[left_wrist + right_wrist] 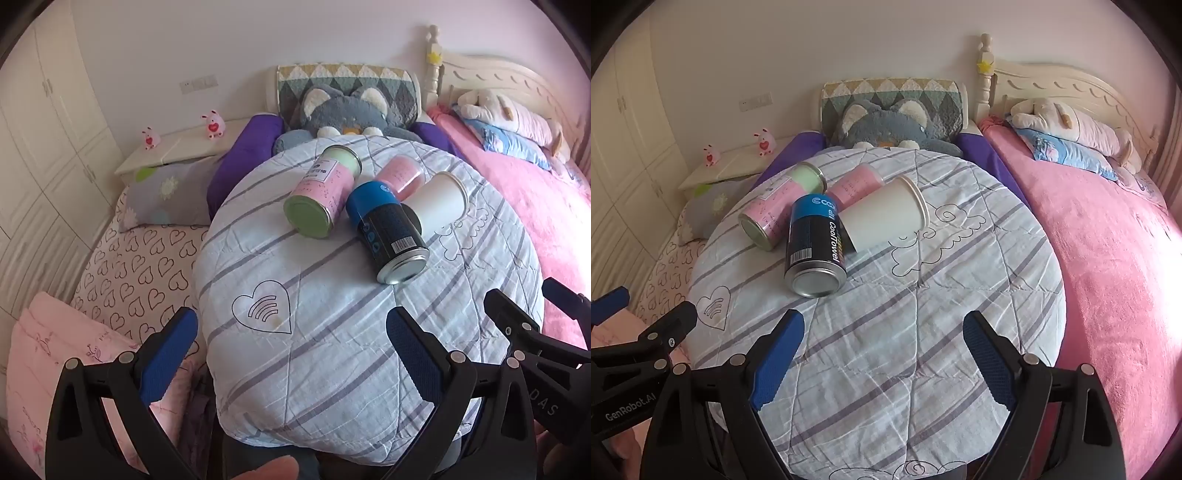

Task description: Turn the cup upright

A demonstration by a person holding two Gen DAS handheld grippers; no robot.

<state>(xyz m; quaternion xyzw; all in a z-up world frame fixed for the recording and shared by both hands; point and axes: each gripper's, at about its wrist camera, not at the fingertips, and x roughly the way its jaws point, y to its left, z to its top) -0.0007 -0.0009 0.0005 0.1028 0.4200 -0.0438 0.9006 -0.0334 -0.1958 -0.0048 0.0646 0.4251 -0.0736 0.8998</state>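
A white paper cup [441,204] lies on its side on a striped quilt-covered round surface [332,332], mouth toward the right; it also shows in the right wrist view [886,218]. It leans against a black and blue can [388,232] [816,243]. My left gripper [291,332] is open and empty, near the front of the surface, well short of the cup. My right gripper [882,336] is open and empty too, in front of the can and cup. The right gripper's black frame [535,332] appears at the right of the left wrist view.
A pink and green can [325,192] [779,210] and a pink container [404,177] [857,184] lie beside the cup. A grey plush cat [343,110] sits behind. A pink bed [1108,258] is at the right, a heart-print sheet [140,269] at the left.
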